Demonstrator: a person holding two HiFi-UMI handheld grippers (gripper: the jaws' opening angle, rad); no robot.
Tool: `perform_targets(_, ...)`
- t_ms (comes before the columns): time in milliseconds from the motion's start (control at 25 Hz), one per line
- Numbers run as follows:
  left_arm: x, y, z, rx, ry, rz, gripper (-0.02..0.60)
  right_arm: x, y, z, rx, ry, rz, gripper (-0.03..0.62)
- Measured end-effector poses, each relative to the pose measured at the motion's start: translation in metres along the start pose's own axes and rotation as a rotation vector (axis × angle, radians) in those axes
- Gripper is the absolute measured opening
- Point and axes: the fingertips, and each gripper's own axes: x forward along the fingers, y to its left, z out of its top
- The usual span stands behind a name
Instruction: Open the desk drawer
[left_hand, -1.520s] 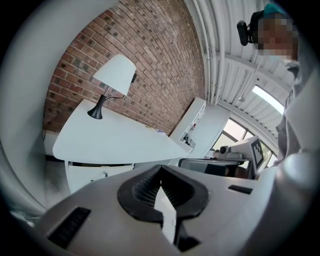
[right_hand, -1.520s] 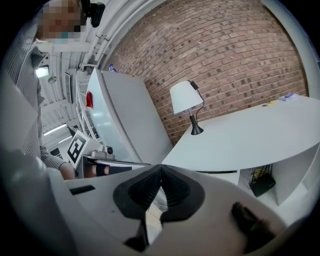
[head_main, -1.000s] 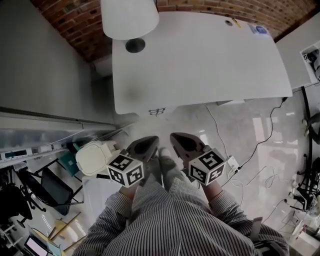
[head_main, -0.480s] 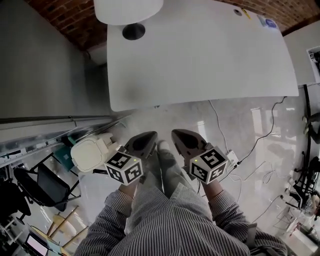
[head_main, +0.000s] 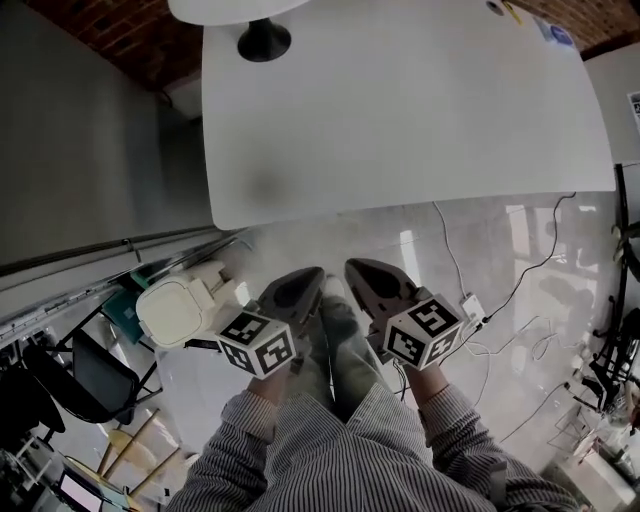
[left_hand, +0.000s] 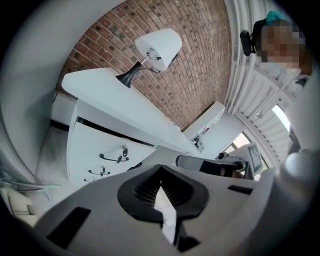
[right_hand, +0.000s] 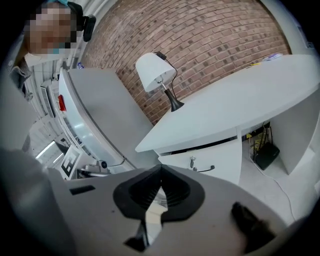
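sleeves (head_main: 250, 425): fine grey-and-white stripes | trousers (head_main: 338, 345): plain grey | left gripper (head_main: 308, 278): dark grey shell, black ribbed pads (left_hand: 142, 189), black-and-white marker cube (head_main: 257, 342) | right gripper (head_main: 356, 270): identical build

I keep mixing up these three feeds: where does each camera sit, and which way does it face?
Head view: on the person's head, facing steeply down at the desk and floor; striped sleeves, left gripper and right gripper show.
Left gripper view: on the left gripper, facing the drawers; its shut jaws show.
Right gripper view: on the right gripper, facing the top drawer; its shut jaws show.
Both gripper views share the lamp and desk.
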Motion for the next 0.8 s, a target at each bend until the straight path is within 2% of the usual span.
perform_targets(160,0.005,0.013,-0.008,-0.016,-0.004,-0.012,0.012,0.017,-0.003,-0.012,0.008,-0.022,0.065,0.015)
perform_targets(280,0.008,0.026,-0.016,-0.002,0.007,-0.002,0.012,0.027,-0.012,-0.026,0.006,-0.002,0.057,0.015)
perform_targets(600,0.018,0.059,-0.047,-0.119,0.004,0.027,0.012,0.037,-0.038,-0.065,0.221,0.011,0.044,0.015)
perform_targets(800,0.032,0.062,-0.058,-0.151,-0.025,-0.011,0.012,0.043,-0.047,-0.083,0.228,0.018,0.059,0.015)
